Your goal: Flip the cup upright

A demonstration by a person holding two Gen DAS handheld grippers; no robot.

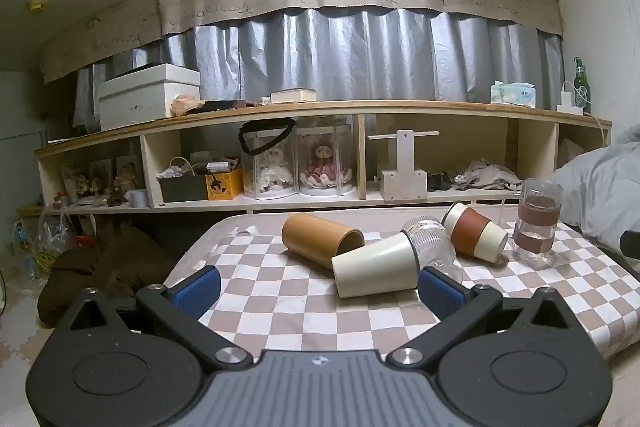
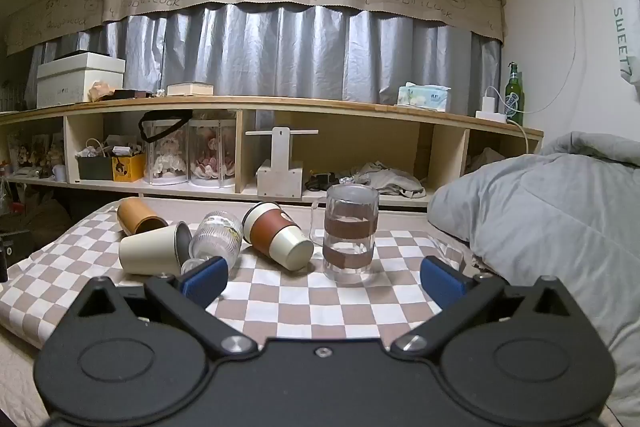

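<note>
Several cups lie on their sides on a checkered cloth (image 1: 280,299): a tan cylinder cup (image 1: 320,237), a cream cup (image 1: 374,269), a ribbed clear glass (image 1: 430,241) and a cream cup with a brown sleeve (image 1: 474,235). A clear glass mug with brown bands (image 1: 536,227) stands upright. In the right wrist view they are the tan cup (image 2: 140,217), cream cup (image 2: 154,253), ribbed glass (image 2: 216,235), sleeved cup (image 2: 278,237) and upright mug (image 2: 350,235). My left gripper (image 1: 318,287) is open and empty before the cream cup. My right gripper (image 2: 324,277) is open and empty before the mug.
A long wooden shelf (image 1: 320,107) with boxes, dolls and clutter runs behind the cloth, under a grey curtain. A grey duvet (image 2: 540,219) rises at the right. A brown bag (image 1: 100,267) lies on the floor at the left.
</note>
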